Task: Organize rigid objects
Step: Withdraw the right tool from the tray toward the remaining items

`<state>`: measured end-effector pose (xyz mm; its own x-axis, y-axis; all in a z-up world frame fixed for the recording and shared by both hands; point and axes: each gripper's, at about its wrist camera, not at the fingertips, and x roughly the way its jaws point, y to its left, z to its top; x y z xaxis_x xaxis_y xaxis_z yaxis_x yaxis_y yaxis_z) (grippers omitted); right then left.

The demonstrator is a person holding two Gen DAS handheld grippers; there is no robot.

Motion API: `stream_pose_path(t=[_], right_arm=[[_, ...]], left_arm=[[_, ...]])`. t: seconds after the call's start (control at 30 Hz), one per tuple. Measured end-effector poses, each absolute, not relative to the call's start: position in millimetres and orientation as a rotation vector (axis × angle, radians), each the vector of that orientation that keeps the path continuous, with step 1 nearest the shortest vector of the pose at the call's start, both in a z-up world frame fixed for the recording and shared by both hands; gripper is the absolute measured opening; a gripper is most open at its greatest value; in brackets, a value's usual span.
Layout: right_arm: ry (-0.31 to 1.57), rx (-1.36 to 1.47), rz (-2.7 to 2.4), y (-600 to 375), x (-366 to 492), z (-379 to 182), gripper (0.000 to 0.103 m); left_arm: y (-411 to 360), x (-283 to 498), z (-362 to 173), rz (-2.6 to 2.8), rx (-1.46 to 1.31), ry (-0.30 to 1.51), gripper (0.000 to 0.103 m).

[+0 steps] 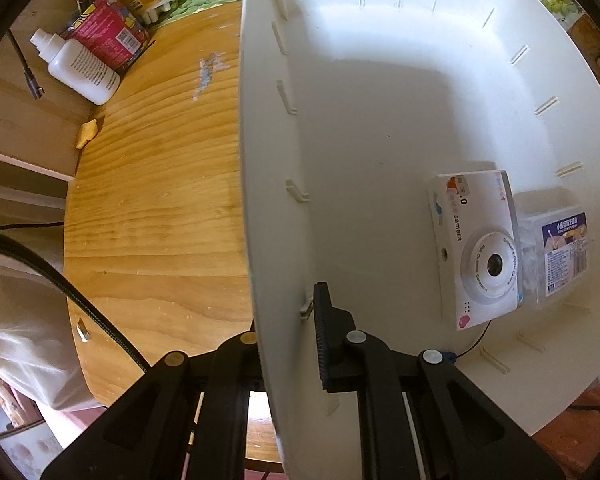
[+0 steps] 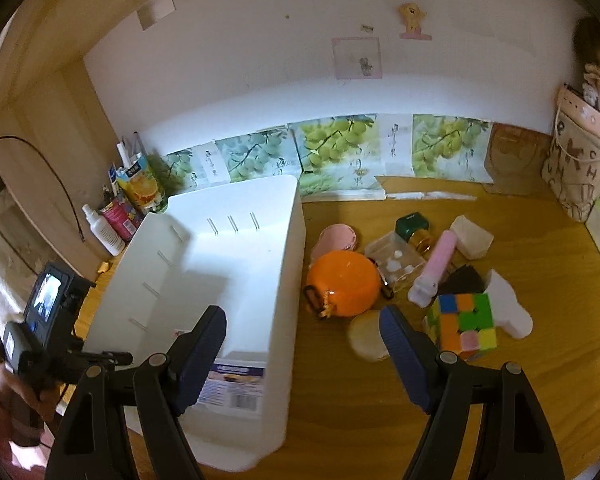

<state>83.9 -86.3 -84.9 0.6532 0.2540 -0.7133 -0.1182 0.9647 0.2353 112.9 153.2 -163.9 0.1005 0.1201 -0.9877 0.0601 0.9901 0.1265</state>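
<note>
On the wooden desk (image 2: pixel 380 420), my left gripper (image 1: pixel 288 336) is pinched onto the side wall of the white bin (image 2: pixel 288 280), one finger inside and one outside, steadying it. Its hold is only a thin bite near the rim, so if I jolt that wall the bin could skid or tip. Inside the bin, the toy camera (image 1: pixel 476 248) leans against a clear plastic box (image 1: pixel 552 256), and a hard drop beside them could knock both flat. My right gripper (image 2: pixel 304 340) hangs empty with its jaws spread wide, straddling the bin's near wall and aimed toward the pile just beside it: the orange round case (image 2: pixel 344 282), the puzzle cube (image 2: pixel 462 322), a pale round lid (image 2: pixel 366 340) and a pink stick (image 2: pixel 440 260). These things crowd and touch, so I judge that closing on one may shove its neighbours, and the smooth orange case may squirt out from the pads.
</note>
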Motion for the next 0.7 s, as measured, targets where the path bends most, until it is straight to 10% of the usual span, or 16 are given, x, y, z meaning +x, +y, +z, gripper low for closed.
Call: stream_pose_path(t=[0.7], right_arm=[[0.745, -0.142, 0.482, -122.4, 84.1, -94.2, 0.080]], left_arm=[[151.5, 117.6, -168.7, 0.124, 0.117, 1.485, 0.014]])
